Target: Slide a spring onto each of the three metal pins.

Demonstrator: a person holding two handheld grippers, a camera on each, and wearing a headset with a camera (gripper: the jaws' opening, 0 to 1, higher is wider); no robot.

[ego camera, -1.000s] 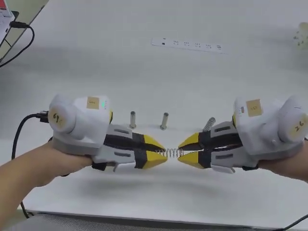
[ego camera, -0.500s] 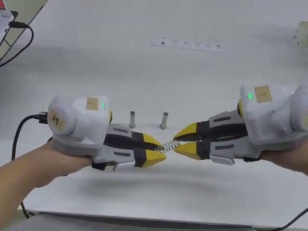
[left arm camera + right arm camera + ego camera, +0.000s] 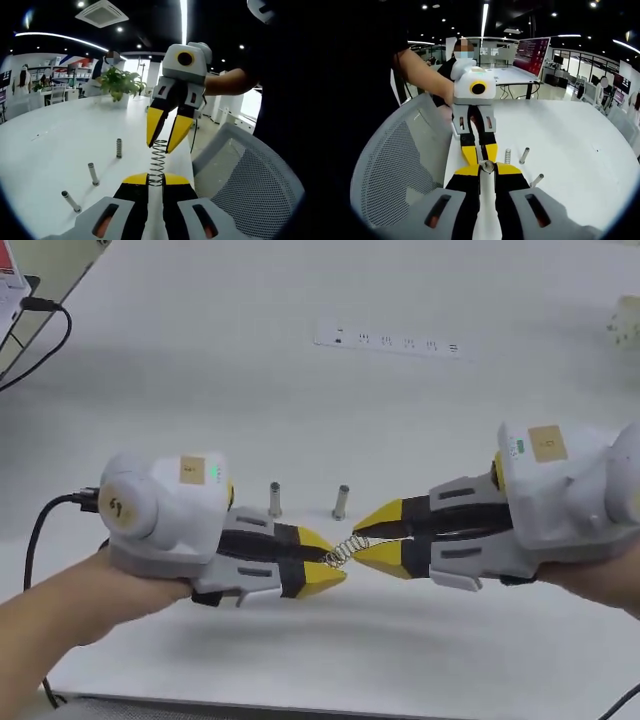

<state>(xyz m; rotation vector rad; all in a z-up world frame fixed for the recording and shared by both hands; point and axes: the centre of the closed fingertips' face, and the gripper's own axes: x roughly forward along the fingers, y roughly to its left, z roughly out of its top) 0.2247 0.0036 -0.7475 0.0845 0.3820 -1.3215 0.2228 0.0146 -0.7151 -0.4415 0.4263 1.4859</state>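
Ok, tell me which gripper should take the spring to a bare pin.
Left, probably: the left gripper is shut on the spring, while the right gripper only straddles its far end, jaws open. A bare pin stands nearby.

Reference: spring [image 3: 346, 549], above the surface [image 3: 300, 650]. Directly left: left tongs [image 3: 338, 561]. Directly right: right tongs [image 3: 357, 540]. Behind, upright on surface: first pin [image 3: 275, 497], slightly left; second pin [image 3: 341, 501], straight behind. Far behind, lying flat: power strip [image 3: 388, 341].
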